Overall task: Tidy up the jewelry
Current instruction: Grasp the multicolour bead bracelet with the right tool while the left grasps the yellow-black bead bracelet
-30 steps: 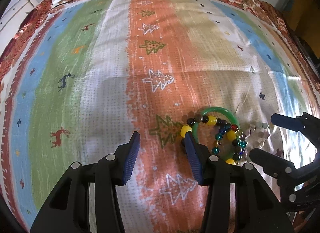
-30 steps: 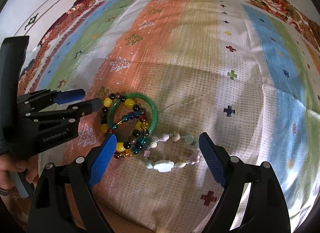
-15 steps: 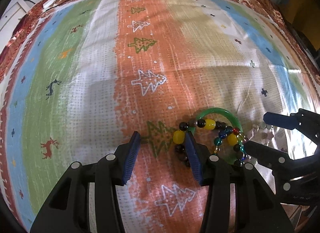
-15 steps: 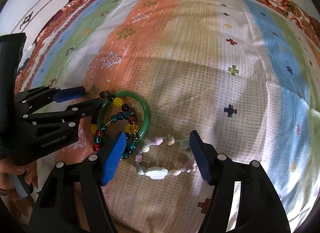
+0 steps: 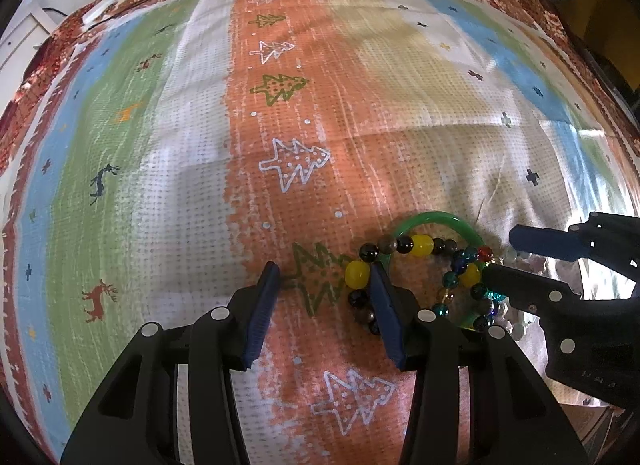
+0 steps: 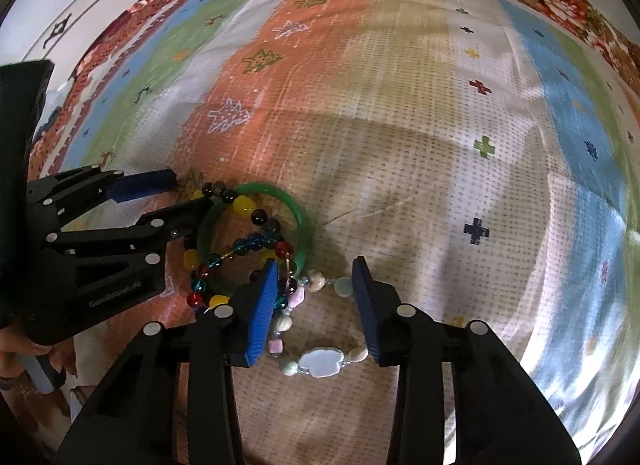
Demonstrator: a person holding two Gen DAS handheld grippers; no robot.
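A green bangle (image 6: 304, 225) lies on the striped cloth with a dark-and-yellow bead bracelet (image 6: 244, 205) and a teal-and-red glass bead bracelet (image 6: 244, 243) tangled across it. Beside them lies a pale shell bracelet (image 6: 322, 361). My right gripper (image 6: 314, 297) straddles the pale bracelet; its jaws are closing and the pads touch the beads on both sides. My left gripper (image 5: 324, 297) stands open over the cloth, its right finger against the dark-and-yellow bracelet (image 5: 422, 245) by the bangle (image 5: 432, 217). The right gripper (image 5: 502, 253) hides most of the pale beads in the left wrist view.
The cloth (image 5: 180, 185) has orange, green, blue and white stripes with tree and deer prints and a floral border. A white cabinet (image 6: 100, 5) stands beyond its far left edge. A hand (image 6: 24, 349) holds the left gripper (image 6: 192, 193).
The right gripper's jaws have narrowed from wide apart to close around the pale bracelet, which now looks gathered narrower. The left gripper has hardly moved and keeps the same gap.
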